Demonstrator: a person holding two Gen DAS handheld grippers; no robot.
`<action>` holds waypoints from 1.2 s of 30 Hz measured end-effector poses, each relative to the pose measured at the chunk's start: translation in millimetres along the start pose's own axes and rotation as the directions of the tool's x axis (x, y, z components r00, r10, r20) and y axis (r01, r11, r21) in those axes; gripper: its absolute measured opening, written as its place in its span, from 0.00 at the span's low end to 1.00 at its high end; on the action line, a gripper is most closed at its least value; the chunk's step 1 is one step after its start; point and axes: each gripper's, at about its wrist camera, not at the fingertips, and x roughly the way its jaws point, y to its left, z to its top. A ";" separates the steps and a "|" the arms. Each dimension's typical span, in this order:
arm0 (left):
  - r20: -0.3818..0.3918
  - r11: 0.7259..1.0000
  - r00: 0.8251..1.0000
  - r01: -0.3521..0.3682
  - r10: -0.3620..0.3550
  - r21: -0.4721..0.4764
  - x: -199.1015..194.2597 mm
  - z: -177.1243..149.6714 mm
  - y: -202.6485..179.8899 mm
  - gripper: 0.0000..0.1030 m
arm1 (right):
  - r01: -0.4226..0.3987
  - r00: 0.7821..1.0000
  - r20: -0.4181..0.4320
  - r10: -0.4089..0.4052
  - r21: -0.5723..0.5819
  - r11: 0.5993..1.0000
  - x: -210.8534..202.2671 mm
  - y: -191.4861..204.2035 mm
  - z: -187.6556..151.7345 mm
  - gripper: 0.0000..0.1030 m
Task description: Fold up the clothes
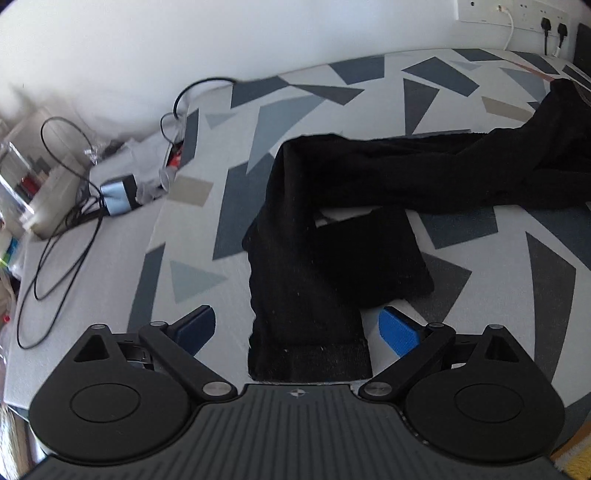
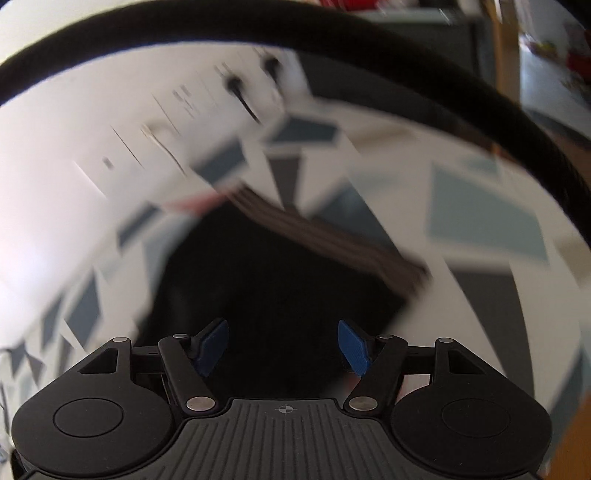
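Note:
A black garment (image 1: 343, 206) lies crumpled on a bed sheet (image 1: 207, 236) printed with grey and blue triangles. One long leg or sleeve runs toward me and ends in a ribbed cuff (image 1: 310, 360) between my left fingers. My left gripper (image 1: 297, 328) stands open, its blue pads on either side of that cuff and apart from it. In the blurred right wrist view, my right gripper (image 2: 282, 345) is open above a dark stretch of the garment (image 2: 258, 295), nothing held. A black cable (image 2: 332, 48) arcs across the top of that view.
Left of the bed a low surface holds a loose black cable (image 1: 55, 229), a small blue-grey box (image 1: 118, 195) and clutter. A white wall with a socket strip (image 1: 517, 14) and plugs stands behind the bed. The bed's near edge lies at lower right.

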 end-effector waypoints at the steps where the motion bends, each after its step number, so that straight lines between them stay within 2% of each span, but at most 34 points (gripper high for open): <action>1: -0.001 1.000 1.000 0.001 -0.001 -0.010 1.2 -0.3 -0.1 0.95 | 0.005 1.000 -0.023 -0.005 -0.006 1.000 0.0 0.6 -12.9 0.61; 3: 0.009 1.000 1.000 0.003 -0.003 -0.022 4.3 3.8 -2.1 0.95 | 0.003 0.998 -0.062 -0.005 -0.025 1.000 1.8 4.7 -33.6 0.61; 6: 0.005 1.000 1.000 -0.006 0.006 -0.017 13.3 12.0 -8.7 0.94 | -0.042 0.993 -0.112 0.037 -0.044 0.998 9.6 21.5 -50.0 0.61; 8: -0.005 1.000 1.000 -0.013 0.013 -0.015 19.9 16.6 -13.3 0.94 | -0.057 0.991 -0.119 0.054 -0.028 0.998 14.3 31.0 -53.5 0.67; 10: -0.004 0.999 1.000 0.000 0.000 -0.038 23.3 18.1 -14.0 0.92 | -0.063 0.991 -0.118 0.061 -0.016 0.998 17.9 38.4 -55.4 0.63; 11: 0.004 0.998 1.000 0.018 -0.018 -0.058 23.8 17.9 -12.4 0.83 | -0.062 0.992 -0.112 0.060 -0.014 0.998 19.1 41.0 -55.5 0.56; 12: 0.012 0.996 0.999 0.044 -0.043 -0.079 23.6 17.6 -9.7 0.59 | -0.064 0.992 -0.112 0.061 -0.024 0.998 19.8 41.9 -55.2 0.34; 13: -0.004 0.995 0.999 0.040 -0.041 -0.096 24.6 18.2 -7.5 0.40 | -0.066 0.992 -0.111 0.061 -0.035 0.997 20.6 42.6 -54.9 0.11; 14: -0.020 0.993 0.999 0.036 -0.038 -0.114 25.6 18.8 -5.3 0.14 | -0.066 0.991 -0.116 0.061 -0.041 0.997 22.8 41.6 -51.6 0.07; 17: -0.019 0.987 0.998 0.063 -0.066 -0.148 20.9 17.5 2.0 0.10 | -0.066 0.995 -0.070 0.067 0.019 0.998 17.4 23.9 -43.7 0.03; 19: -0.017 0.988 0.997 0.069 -0.072 -0.135 16.4 14.5 1.6 0.09 | -0.033 0.999 -0.024 0.035 0.062 0.998 12.8 9.1 -36.0 0.02; 22: -0.018 0.990 0.995 0.092 -0.094 -0.109 11.6 10.1 -2.4 0.09 | 0.054 0.998 0.021 -0.057 0.145 0.988 5.9 -27.6 -22.1 0.02; 27: -0.029 0.992 0.993 0.114 -0.115 -0.050 6.2 8.8 -23.0 0.11 | 0.188 0.975 0.065 -0.212 0.266 0.946 -7.1 -84.6 -2.9 0.03; 28: -0.028 0.994 0.994 0.107 -0.108 -0.031 4.1 9.1 -27.5 0.11 | 0.190 0.975 0.062 -0.215 0.277 0.942 -11.6 -88.7 -4.4 0.09; 29: -0.022 0.995 0.995 0.095 -0.095 -0.008 1.8 9.1 -31.9 0.14 | 0.191 0.975 0.058 -0.217 0.288 0.938 -16.3 -92.4 -6.2 0.12; 31: -0.010 0.997 0.997 0.074 -0.074 0.035 -2.6 7.8 -37.0 0.28 | 0.176 0.977 0.063 -0.203 0.293 0.940 -24.9 -94.6 -9.9 0.31; 33: 0.008 0.997 0.999 0.052 -0.053 0.061 -9.5 5.4 -38.6 0.57 | 0.141 0.981 0.090 -0.171 0.268 0.953 -38.5 -93.4 -17.5 0.35; 36: 0.037 0.995 0.998 0.041 -0.045 0.092 -23.7 -0.9 -36.4 0.63 | 0.104 0.984 0.120 -0.132 0.216 0.971 -52.4 -77.1 -28.2 0.36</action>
